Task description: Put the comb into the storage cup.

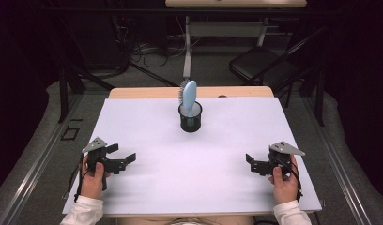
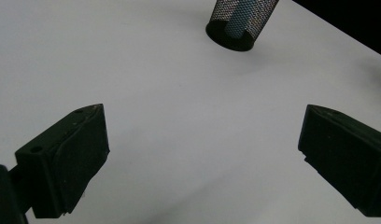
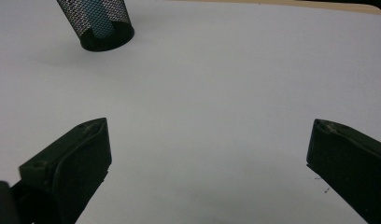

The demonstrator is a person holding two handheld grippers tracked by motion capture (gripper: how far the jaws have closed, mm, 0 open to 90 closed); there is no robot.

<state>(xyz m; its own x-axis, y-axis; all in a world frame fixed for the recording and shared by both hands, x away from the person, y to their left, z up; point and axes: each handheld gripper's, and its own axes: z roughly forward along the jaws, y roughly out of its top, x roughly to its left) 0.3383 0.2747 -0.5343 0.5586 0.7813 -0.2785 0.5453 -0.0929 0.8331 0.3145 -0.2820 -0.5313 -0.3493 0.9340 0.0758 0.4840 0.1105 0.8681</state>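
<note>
White table (image 1: 147, 187) nearly bare. Blue hairbrush (image 1: 189, 97) upright, handle down, propped in mesh cup (image 1: 190, 119). Left claw (image 1: 125, 158), right claw (image 1: 249, 162) spread, resting well apart from cup, holding nothing.

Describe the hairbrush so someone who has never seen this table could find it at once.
Start from the white tabletop and go to its far middle, where a black mesh cup stands alone, well apart from both open grippers. The hairbrush stands in it handle down, its head rising above the rim. It is the one pale blue thing there, with bristles on its left side.
</note>
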